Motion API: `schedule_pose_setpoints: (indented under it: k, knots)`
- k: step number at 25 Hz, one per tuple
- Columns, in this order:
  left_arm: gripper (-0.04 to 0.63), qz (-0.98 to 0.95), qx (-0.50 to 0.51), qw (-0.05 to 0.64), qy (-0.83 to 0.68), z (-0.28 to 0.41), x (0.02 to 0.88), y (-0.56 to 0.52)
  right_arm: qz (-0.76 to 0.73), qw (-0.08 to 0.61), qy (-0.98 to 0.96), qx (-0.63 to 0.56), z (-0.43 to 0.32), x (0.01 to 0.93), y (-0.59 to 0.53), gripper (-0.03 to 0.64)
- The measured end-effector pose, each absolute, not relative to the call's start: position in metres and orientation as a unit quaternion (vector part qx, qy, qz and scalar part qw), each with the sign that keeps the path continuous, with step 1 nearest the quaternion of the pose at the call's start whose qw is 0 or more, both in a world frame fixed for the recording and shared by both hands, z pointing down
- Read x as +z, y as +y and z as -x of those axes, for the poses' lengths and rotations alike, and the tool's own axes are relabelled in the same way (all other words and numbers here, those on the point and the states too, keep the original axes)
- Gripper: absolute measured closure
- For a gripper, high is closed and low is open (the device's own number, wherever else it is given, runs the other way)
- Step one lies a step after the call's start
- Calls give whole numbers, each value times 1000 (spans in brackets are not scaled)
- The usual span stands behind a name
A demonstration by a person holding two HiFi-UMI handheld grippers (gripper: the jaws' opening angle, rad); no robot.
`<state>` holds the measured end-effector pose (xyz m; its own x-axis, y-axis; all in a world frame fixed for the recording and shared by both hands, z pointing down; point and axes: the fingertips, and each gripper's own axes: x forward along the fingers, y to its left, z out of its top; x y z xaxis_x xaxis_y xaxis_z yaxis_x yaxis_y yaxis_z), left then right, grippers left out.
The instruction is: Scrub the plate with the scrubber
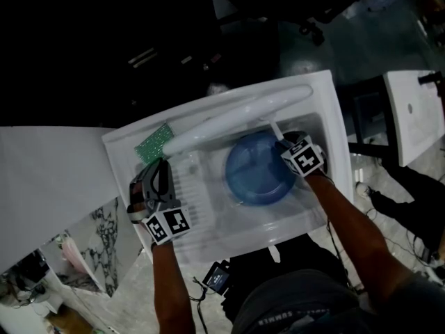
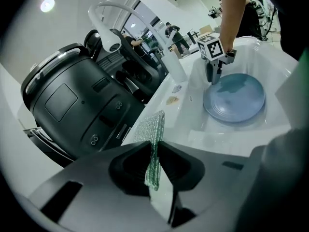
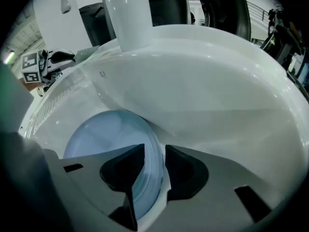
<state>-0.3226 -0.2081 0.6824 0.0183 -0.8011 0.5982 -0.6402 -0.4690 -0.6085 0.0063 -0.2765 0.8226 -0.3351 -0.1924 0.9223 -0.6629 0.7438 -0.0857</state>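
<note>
A round blue plate (image 1: 259, 176) lies flat in the white sink's basin (image 1: 334, 117). My right gripper (image 1: 281, 143) is at the plate's far right edge. In the right gripper view the plate's rim (image 3: 149, 178) passes between the open jaws of that gripper (image 3: 154, 166), with a gap at the pads. A green mesh scrubber (image 1: 154, 142) sits on the sink's left rim. My left gripper (image 1: 160, 164) is shut on the near end of it. In the left gripper view the scrubber (image 2: 153, 139) stands on edge, pinched between the jaws (image 2: 155, 153). The plate (image 2: 236, 98) is off to the right.
A white faucet arm (image 1: 236, 113) reaches across the back of the sink above the plate. A ridged drainboard (image 1: 191, 186) lies between the two grippers. A bulky black appliance (image 2: 72, 105) stands just left of the scrubber. Another white fixture (image 1: 414, 113) is at the far right.
</note>
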Motion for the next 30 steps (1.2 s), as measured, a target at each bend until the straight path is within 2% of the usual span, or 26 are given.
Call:
schedule_pose_setpoints:
  k: [13, 16, 23, 30]
  knots:
    - [540, 712, -480, 88, 505, 315, 675, -199, -254, 530, -762, 274, -8, 859, -271, 461]
    - [540, 712, -480, 92, 504, 311, 672, -200, -256, 533, -758, 275, -11, 860, -272, 531]
    - [540, 710, -481, 99, 506, 306, 664, -194, -265, 500, -743, 358, -15, 851, -264, 571]
    - [541, 707, -478, 110, 509, 297, 647, -186, -287, 460, -743, 392, -21, 824, -251, 578]
